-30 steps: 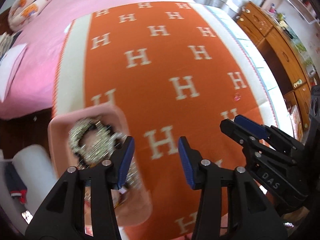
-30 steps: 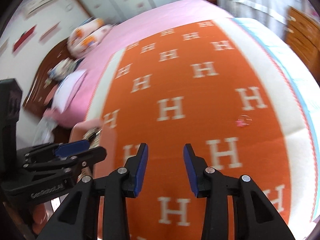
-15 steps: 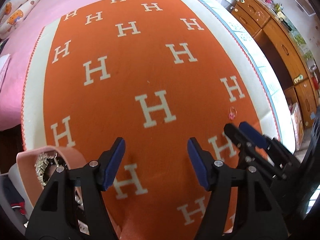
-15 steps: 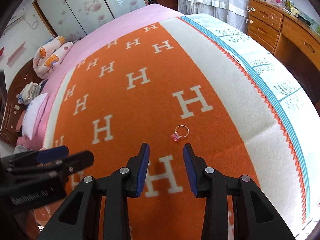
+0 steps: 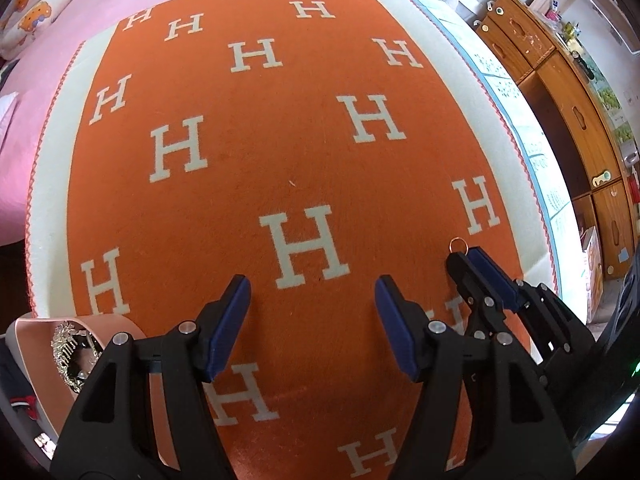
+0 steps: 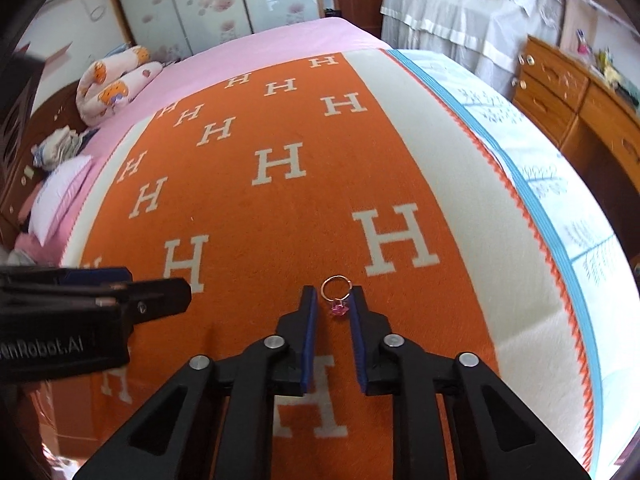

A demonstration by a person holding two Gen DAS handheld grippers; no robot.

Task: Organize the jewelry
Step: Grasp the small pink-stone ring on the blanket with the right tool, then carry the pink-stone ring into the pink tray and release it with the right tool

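1 ring (image 6: 335, 295) w/ pink stone, 1 pink tray (image 5: 30, 334), 1 orange blanket (image 5: 256, 160), 2 grippers: left (image 5: 312, 294), right (image 6: 335, 300). 2 printed pillows (image 6: 114, 82).

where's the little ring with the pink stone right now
In the right wrist view the ring lies on the orange blanket, between the tips of the closing right claw, just left of a large white H.
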